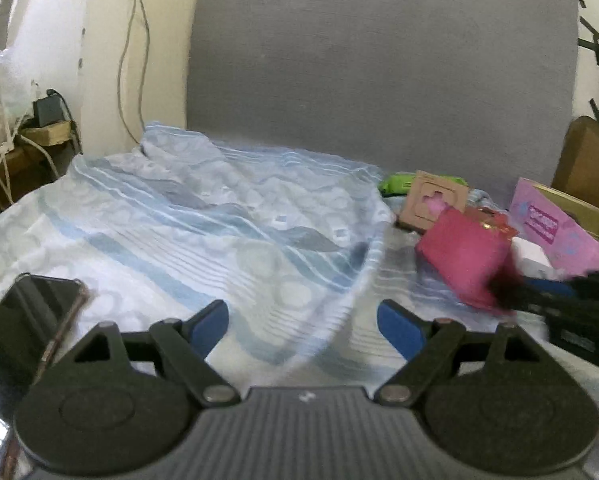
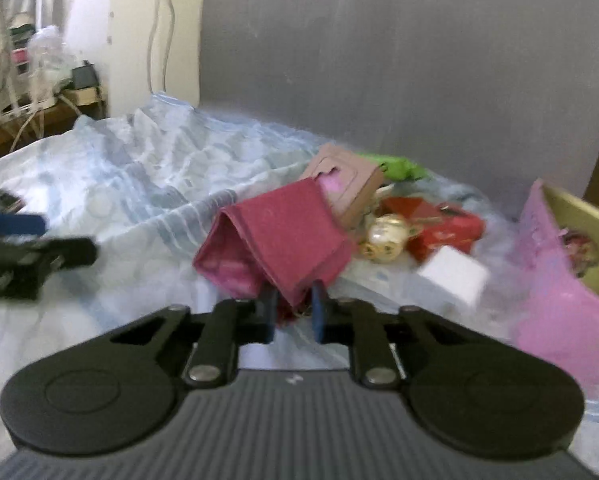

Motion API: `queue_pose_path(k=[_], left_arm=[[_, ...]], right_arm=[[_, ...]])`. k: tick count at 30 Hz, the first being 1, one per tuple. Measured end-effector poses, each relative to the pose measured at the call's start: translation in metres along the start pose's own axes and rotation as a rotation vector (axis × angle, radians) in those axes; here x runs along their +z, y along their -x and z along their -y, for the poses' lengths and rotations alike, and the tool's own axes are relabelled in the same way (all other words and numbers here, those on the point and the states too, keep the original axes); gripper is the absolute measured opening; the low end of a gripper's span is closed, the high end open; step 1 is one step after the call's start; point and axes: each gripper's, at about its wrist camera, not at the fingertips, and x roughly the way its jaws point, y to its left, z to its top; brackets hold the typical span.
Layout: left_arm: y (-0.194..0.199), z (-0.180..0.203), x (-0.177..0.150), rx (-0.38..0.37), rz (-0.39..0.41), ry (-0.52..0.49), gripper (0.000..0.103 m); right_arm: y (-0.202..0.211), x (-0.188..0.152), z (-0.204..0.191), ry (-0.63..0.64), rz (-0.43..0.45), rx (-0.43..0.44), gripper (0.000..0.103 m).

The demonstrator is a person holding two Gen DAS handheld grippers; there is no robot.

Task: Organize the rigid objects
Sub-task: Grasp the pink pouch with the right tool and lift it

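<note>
My right claw has its 2 blue pads clamped on the near corner of the magenta box, which sits tilted on the bed, left of the pink carton. My left claw gapes wide over bare bedsheet, gripping nothing.

A phone lies on the bed at eight o'clock. The folded box sits at centre, with a small cube at its three o'clock and an open box beyond.
</note>
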Motion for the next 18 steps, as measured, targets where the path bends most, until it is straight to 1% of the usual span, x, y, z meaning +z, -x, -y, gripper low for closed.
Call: queue_pose_path(k=[4,6,8,9,10,11,12,13,14,15,16,18], left_arm=[[-0.001,0.023,-0.002,-0.044,-0.010,-0.038,0.085],[0.000,0.043,-0.004,-0.079,-0.020,-0.064,0.085],[0.001,0.064,-0.005,-0.135,-0.033,-0.091,0.086],[0.002,0.077,-0.005,-0.171,-0.042,-0.104,0.086],[0.002,0.090,-0.005,-0.217,-0.054,-0.118,0.087],[0.003,0.103,-0.005,-0.265,-0.066,-0.127,0.088],[0.004,0.116,-0.005,-0.320,-0.081,-0.134,0.088],[0.005,0.128,-0.004,-0.367,-0.093,-0.138,0.088],[0.007,0.141,-0.004,-0.418,-0.106,-0.146,0.089],[0.008,0.151,-0.004,-0.455,-0.113,-0.154,0.090],[0.010,0.164,-0.005,-0.490,-0.118,-0.168,0.092],[0.013,0.188,-0.005,-0.546,-0.115,-0.200,0.097]], right_arm=[[0.054,-0.035,0.023,0.047,0.021,-0.038,0.013],[0.082,-0.058,0.038,0.074,0.031,-0.082,0.013],[0.111,-0.085,0.056,0.105,0.034,-0.165,0.014],[0.125,-0.099,0.069,0.115,0.022,-0.219,0.016],[0.136,-0.110,0.081,0.112,0.003,-0.270,0.025],[0.146,-0.120,0.092,0.096,-0.011,-0.322,0.033],[0.159,-0.129,0.103,0.061,-0.019,-0.371,0.045],[0.175,-0.138,0.114,0.008,-0.013,-0.401,0.046],[0.188,-0.145,0.123,-0.046,0.000,-0.408,0.046],[0.201,-0.151,0.131,-0.107,0.016,-0.408,0.046],[0.213,-0.158,0.136,-0.169,0.038,-0.403,0.046],[0.227,-0.167,0.142,-0.274,0.082,-0.347,0.046]])
